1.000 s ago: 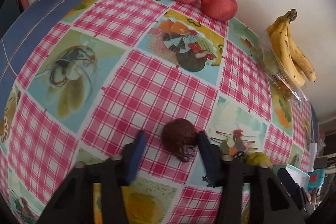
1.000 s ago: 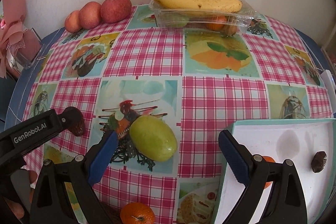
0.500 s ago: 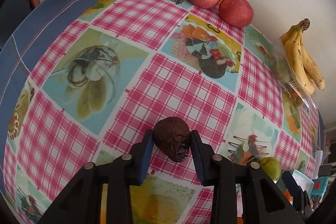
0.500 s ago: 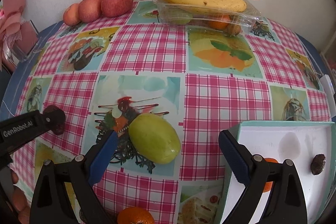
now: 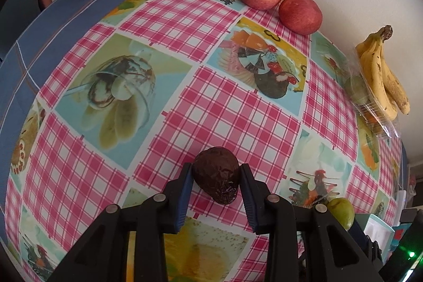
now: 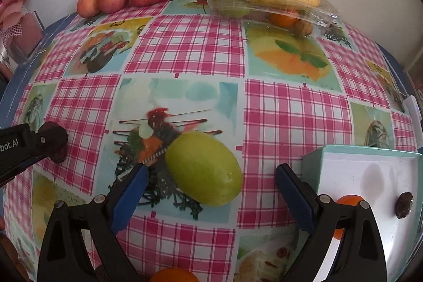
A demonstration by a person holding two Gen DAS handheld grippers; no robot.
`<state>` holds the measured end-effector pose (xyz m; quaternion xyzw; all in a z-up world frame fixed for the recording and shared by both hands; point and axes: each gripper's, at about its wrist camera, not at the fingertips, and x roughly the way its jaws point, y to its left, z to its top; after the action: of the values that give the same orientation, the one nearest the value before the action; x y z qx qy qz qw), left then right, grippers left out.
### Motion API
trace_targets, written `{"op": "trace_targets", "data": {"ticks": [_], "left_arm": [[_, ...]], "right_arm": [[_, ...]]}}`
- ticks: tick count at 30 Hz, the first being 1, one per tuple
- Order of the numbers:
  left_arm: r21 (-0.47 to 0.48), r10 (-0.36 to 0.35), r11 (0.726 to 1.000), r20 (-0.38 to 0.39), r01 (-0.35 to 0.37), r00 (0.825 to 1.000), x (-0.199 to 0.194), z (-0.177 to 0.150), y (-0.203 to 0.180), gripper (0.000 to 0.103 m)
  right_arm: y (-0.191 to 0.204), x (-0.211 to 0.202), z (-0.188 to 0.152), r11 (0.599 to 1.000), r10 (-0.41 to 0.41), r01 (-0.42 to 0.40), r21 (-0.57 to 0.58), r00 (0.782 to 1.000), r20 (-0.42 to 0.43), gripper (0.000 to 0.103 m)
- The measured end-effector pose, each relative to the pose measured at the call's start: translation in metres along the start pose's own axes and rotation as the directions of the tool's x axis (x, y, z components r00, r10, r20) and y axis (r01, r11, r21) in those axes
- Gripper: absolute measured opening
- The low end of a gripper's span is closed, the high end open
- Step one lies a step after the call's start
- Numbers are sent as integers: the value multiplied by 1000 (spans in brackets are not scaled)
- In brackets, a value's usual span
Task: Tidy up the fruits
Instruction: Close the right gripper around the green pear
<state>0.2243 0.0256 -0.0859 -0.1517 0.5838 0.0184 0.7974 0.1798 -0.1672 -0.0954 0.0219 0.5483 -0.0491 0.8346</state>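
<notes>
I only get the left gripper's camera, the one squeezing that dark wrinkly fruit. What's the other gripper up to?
Observer: The right gripper is open, with the green fruit lying on the tablecloth between its fingers.
Operator: Where might things go? I see only a sliver of something pale at my edge.
Observer: That's a white tray with a teal rim, beside the right gripper.
Operator: Anything in it?
Observer: Yes, a small dark fruit and an orange one partly hidden behind the gripper.
</notes>
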Motion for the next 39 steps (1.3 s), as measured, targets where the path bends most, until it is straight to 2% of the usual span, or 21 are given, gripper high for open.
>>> {"op": "trace_targets", "data": {"ticks": [4,10,15,24,26,27,29,31,33,39], "left_arm": [[-3,2,1000,0,-2,1000,0,0,0,38],[-8,8,1000,-1,-8,1000,-1,-1,0,38],[-9,8,1000,0,-8,1000,-2,-1,2,38],[-9,9,1000,-2,-9,1000,-1,-1,0,38],[-7,7,1000,-2,-7,1000,-2,-1,0,38],[-7,7,1000,-2,-7,1000,-2,-1,-1,38],[-5,6,1000,-2,-6,1000,-2,0,0,38],[-3,5,1000,-1,-5,1000,-3,0,-1,38],[-1,2,1000,1,-2,1000,-4,1,-2,38],[5,-31,1000,19,31,999,-16,4,-7,38]], "right_arm": [[7,2,-3,999,26,-26,-40,1000,-3,103],[9,1,-7,999,30,-30,-21,999,35,103],[8,0,-7,996,57,-58,-75,998,-17,103],[9,0,-8,996,54,-55,-64,998,-18,103],[10,1,-5,997,48,-49,-56,999,-13,100],[9,-1,-5,998,44,-45,-48,999,-7,94],[5,-5,-3,998,42,-41,-40,999,8,80],[2,-9,-1,998,44,-43,-37,999,15,57],[-1,-11,1,998,59,-58,-34,998,11,47],[-1,-19,4,995,88,-87,-39,996,24,46]]}}
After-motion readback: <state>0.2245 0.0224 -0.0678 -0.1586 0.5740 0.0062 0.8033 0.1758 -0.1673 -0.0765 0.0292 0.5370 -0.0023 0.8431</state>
